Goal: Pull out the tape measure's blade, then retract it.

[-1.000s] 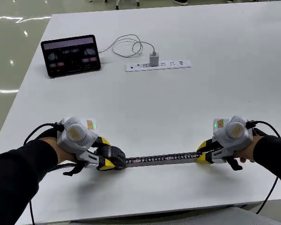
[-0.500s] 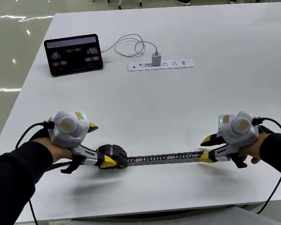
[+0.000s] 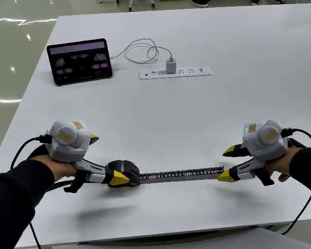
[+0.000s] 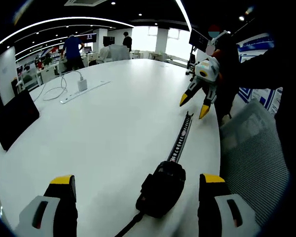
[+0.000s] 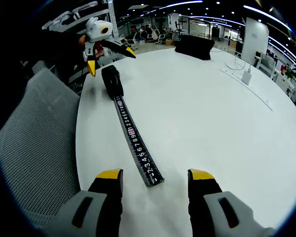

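Blade (image 3: 181, 175) out, flat on the counter (image 3: 197, 114)
Tape measure case (image 3: 123, 173) sat between the left gripper's (image 3: 106, 158) open fingers; right gripper (image 3: 227, 163) fingers gaped at the blade tip; likely springy, thin-edged steel; best pinched at the end hook.

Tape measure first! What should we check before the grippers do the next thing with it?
1. Blade pulled out: ok, it lies straight on the table.
2. Case held: not ok, the left gripper is open, with the case between its jaws.
3. Blade tip held: not ok, the right gripper is open, with the tip lying between its jaws.
4. Blade lock released: cannot tell.
5. Room to retract: ok, the tablet and power strip sit far off.
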Demonstrator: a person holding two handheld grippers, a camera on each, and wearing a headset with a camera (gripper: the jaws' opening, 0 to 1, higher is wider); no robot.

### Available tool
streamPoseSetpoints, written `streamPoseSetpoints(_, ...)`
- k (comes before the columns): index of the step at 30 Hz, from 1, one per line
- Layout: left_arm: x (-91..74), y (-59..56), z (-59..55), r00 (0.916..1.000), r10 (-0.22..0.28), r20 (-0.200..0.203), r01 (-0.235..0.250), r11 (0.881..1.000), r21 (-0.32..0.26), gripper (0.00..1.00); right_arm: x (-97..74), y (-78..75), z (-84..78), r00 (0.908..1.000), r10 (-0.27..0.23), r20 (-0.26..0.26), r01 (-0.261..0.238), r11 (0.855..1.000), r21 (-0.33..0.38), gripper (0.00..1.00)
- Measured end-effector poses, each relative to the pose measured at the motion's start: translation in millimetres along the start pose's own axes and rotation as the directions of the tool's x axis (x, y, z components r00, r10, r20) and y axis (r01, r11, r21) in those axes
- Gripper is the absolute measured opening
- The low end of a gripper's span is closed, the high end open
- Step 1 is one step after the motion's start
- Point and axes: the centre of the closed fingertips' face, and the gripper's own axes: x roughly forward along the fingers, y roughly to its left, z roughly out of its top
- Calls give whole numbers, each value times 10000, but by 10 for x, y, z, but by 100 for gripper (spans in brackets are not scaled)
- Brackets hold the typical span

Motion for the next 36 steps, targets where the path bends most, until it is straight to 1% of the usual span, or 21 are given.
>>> streamPoseSetpoints(2,-15,44,13,9994,301,163,-300,9995,-107,100,1,-8,8,9999,-133,39,132,9998,180,55)
streamPoseSetpoints(5,-57,128,3,9958,857,327,-841,9954,-451,100,-12,-33,29,9987,-476,205,469,9983,348,59)
streamPoseSetpoints(6,-78,149,20,9931,1022,573,-971,9916,-859,100,-32,-57,54,9965,-745,378,731,9967,363,60)
streamPoseSetpoints(7,-95,159,30,9915,1085,724,-1002,9888,-1104,100,-36,-80,56,9949,-889,483,870,9954,400,60)
streamPoseSetpoints(8,-129,177,42,9879,1235,941,-1089,9832,-1466,100,-50,-90,58,9930,-1042,558,1016,9937,471,62)
streamPoseSetpoints(9,-156,200,50,9839,1406,1100,-1212,9785,-1670,100,-64,-87,67,9915,-1139,627,1103,9922,577,64)
streamPoseSetpoints(10,-195,223,40,9791,1651,1187,-1414,9723,-1859,100,-79,-95,70,9889,-1289,735,1231,9893,783,66)
streamPoseSetpoints(13,-251,205,12,9768,1743,1247,-1466,9679,-2043,100,-101,-107,41,9852,-1495,835,1406,9846,1037,73)
streamPoseSetpoints(16,-324,199,-25,9702,2041,1306,-1751,9630,-2047,100,-151,-94,23,9786,-1768,1049,1651,9800,1113,74)
streamPoseSetpoints(18,-364,202,-51,9664,2153,1403,-1823,9592,-2161,100,-192,-89,34,9724,-1919,1326,1778,9778,1112,74)
streamPoseSetpoints(20,-384,206,-86,9650,2200,1430,-1859,9579,-2189,100,-224,-76,26,9678,-2081,1414,1924,9743,1168,75)
streamPoseSetpoints(22,-404,175,-116,9653,2157,1471,-1840,9618,-2028,100,-278,-69,14,9622,-2242,1547,2063,9706,1236,77)
streamPoseSetpoints(23,-423,151,-124,9655,2135,1488,-1854,9655,-1827,100,-323,-69,18,9567,-2394,1653,2166,9655,1448,79)
streamPoseSetpoints(24,-439,133,-120,9642,2158,1542,-1886,9666,-1738,100,-359,-76,19,9523,-2511,1732,2246,9615,1586,80)
streamPoseSetpoints(25,-467,119,-96,9611,2174,1703,-1924,9695,-1517,100,-396,-72,23,9480,-2591,1846,2291,9586,1690,81)
streamPoseSetpoints(26,-505,98,-97,9593,2202,1767,-1963,9700,-1431,100,-456,-74,22,9411,-2723,2006,2373,9542,1819,82)
streamPoseSetpoints(27,-523,91,-107,9596,2212,1740,-1974,9696,-1443,100,-492,-69,13,9379,-2815,2026,2442,9508,1905,82)
streamPoseSetpoints(29,-578,68,-124,9587,2207,1791,-1962,9698,-1448,100,-562,-26,-6,9361,-2873,2030,2496,9491,1922,83)
streamPoseSetpoints(31,-612,41,-151,9597,2108,1857,-1839,9712,-1518,100,-615,-41,-65,9355,-2962,1924,2626,9476,1822,83)
streamPoseSetpoints(34,-663,15,-229,9635,2111,1644,-1879,9713,-1457,100,-723,-39,-90,9308,-3087,1960,2736,9435,1867,85)
streamPoseSetpoints(36,-721,9,-251,9614,2194,1660,-1952,9692,-1503,100,-792,14,-75,9260,-3227,1959,2883,9395,1852,86)
